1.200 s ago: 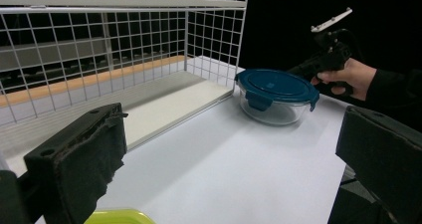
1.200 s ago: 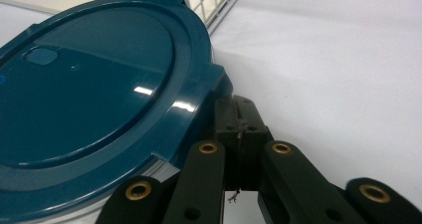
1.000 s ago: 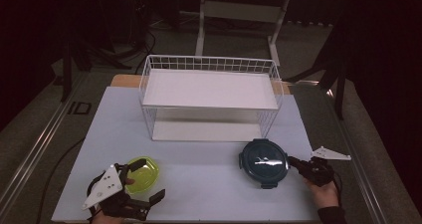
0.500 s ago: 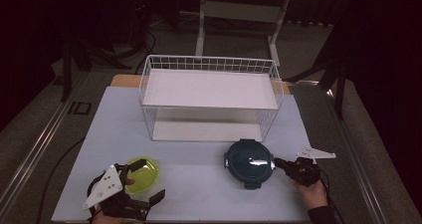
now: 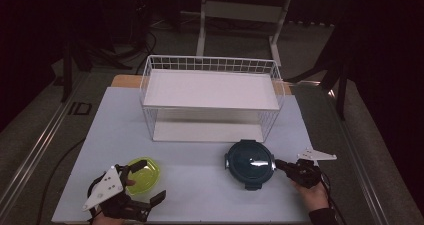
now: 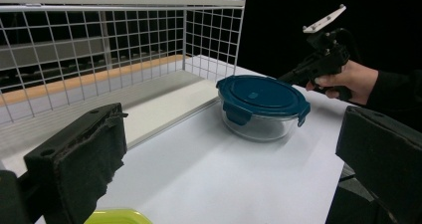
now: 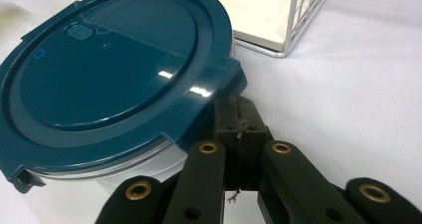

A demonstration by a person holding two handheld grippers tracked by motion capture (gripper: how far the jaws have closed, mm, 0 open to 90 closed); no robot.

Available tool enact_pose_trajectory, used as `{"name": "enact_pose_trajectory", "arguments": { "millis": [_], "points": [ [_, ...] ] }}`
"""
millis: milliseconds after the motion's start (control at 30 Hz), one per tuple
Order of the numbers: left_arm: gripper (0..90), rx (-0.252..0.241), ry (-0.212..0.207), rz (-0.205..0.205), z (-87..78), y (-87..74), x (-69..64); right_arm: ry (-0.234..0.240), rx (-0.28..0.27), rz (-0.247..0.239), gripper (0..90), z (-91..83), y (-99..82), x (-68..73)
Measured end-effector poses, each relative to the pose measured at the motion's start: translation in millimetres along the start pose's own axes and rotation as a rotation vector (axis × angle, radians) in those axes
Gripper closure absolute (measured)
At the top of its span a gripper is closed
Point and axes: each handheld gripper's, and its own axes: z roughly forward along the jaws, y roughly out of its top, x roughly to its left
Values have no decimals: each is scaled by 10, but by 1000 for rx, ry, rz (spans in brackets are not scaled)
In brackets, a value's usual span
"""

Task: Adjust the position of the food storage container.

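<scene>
- Pushed leftward since a second ago, the round container [image 5: 249,163] now sits farther from the table's right edge, nearer the middle of the front half, and the right gripper [image 5: 281,164] has followed it there.
- Its lid is a smooth, glossy dark teal plastic disc with a raised ring, a small square button and clip tabs jutting from the rim; the bowl under it is clear glass, seen best in the left gripper view [image 6: 262,107].
- In the right gripper view the lid [image 7: 109,79] lies just ahead of the black jaws, which are pressed flat together with nothing between them; their tip touches the lid's edge beside a clip tab.
- That gripper is a black pistol-shaped tool with brass rivets on its links and a pale three-cornered plate on top, held in a hand at the table's front right.
- Over at the front left corner, the left gripper [image 5: 145,187] stays put, its thick, rough, foam-padded black jaws spread wide and holding nothing.
- A shallow round lime-green bowl [image 5: 144,174] of shiny plastic lies just beside that gripper, near the front edge.
- Behind the container, toward the table's back edge, stands a white wire rack [image 5: 212,98], a rectangular grid frame carrying a flat white shelf, with a second white board at its base.
- The table [image 5: 200,185] has a matte, pale, smooth top.
</scene>
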Motion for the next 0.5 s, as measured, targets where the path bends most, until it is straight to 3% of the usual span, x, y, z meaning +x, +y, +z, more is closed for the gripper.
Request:
{"name": "enact_pose_trajectory", "arguments": {
  "millis": [167, 500],
  "points": [
    [0, -1, -1, 5, 0, 7, -10, 24, -1, 10, 900, 48, 19, 42],
    [0, -4, -4, 1, -3, 7, -11, 65, 16, -19, 900, 211, 117, 208]
  ]
}}
